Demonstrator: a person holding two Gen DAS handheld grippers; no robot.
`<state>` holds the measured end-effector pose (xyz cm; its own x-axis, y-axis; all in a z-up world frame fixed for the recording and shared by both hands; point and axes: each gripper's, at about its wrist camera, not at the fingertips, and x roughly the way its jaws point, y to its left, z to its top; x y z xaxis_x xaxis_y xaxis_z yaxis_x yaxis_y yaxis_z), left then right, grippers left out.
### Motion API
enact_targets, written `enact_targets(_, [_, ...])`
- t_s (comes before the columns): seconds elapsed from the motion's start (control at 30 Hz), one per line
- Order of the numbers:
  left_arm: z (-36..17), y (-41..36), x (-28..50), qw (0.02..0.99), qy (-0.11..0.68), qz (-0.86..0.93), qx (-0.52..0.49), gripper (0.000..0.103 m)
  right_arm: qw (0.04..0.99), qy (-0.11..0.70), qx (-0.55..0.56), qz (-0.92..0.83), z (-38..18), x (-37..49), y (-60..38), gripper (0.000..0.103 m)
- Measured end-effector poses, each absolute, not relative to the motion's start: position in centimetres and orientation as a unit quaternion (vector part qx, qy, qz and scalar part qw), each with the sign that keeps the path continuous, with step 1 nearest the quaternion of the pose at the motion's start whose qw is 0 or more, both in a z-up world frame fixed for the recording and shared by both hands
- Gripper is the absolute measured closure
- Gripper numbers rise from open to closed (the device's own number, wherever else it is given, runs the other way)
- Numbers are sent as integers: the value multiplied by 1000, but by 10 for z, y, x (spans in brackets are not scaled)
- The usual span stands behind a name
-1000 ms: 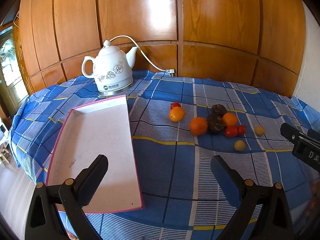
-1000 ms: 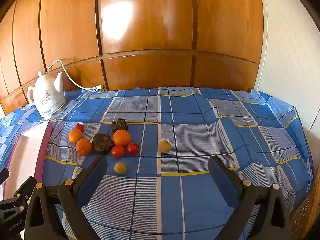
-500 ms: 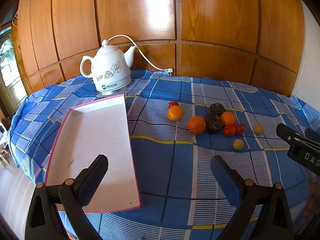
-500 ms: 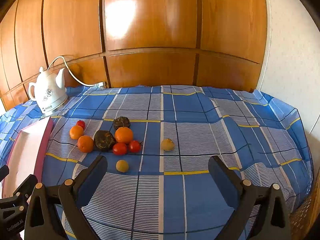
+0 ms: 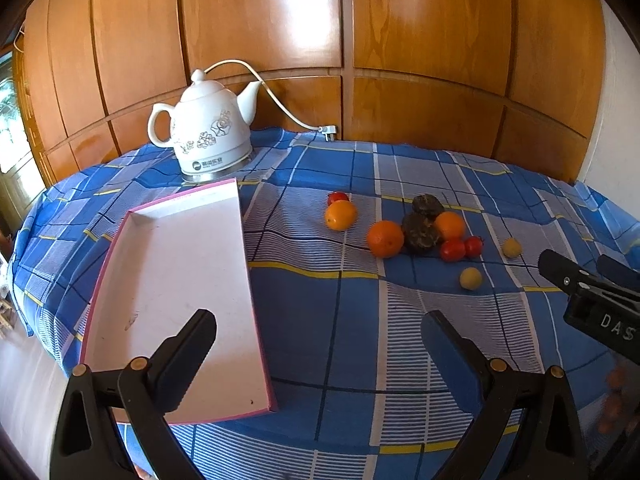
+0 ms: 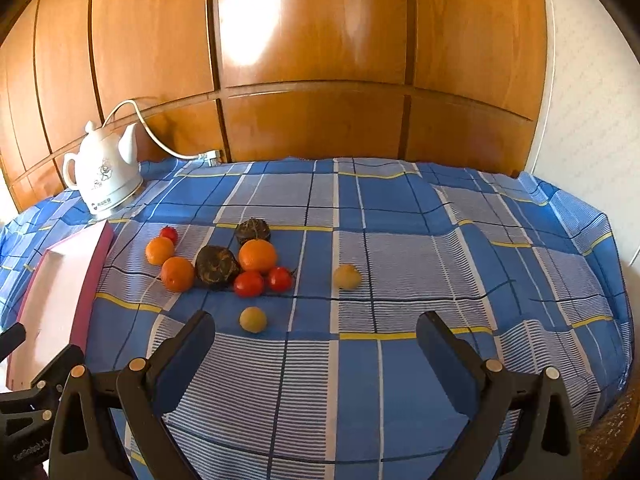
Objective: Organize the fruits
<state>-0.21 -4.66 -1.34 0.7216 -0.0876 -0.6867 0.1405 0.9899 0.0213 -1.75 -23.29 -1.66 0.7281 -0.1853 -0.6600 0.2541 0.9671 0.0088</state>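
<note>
Both sets of tongs are held wide apart with nothing between the jaws: the left gripper is poised over the near end of the pink-rimmed tray, and the right gripper is poised over the checked tablecloth, just short of the fruit. The fruit is gathered loosely right of the tray, none of it yet inside: three oranges, of which the nearest lies closest to the tray, three small red tomatoes, two dark wrinkled fruits and two pale yellow fruits, the nearer one being just ahead of the right gripper.

Trouble is most likely to be caused by roundness. A fruit pinched off-centre may be squirted out and sent rolling along the cloth, perhaps over the table edge. The red tomato pair is touching the dark fruit and an orange, so neighbours may be knocked when one is taken. Soft tomatoes may also be bruised by a hard squeeze, and the light, shallow tray may be shoved aside if its rim is struck.

The full tray, seen to be empty, is shown only in the left view, with the white electric kettle just behind it. The bare right-hand stretch of the table and its far edge are shown only in the right view.
</note>
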Motion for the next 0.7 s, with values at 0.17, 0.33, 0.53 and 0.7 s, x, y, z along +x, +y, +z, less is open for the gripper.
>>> enact_targets(0.17, [-14, -51, -1, 922, 378, -77, 40, 0, 929, 350, 49, -110, -17, -16, -230, 1])
enact_targets(0.33, [-14, -56, -1, 920, 379, -84, 48, 0, 929, 350, 54, -106, -16, -16, -233, 1])
enact_targets(0.53, [-11, -58, 17, 910, 393, -127, 29, 0, 927, 356, 66, -102, -20, -14, -241, 4])
enact_targets(0.7, [-8, -51, 58, 897, 416, -149, -12, 0, 922, 366, 83, -96, -25, -13, -248, 8])
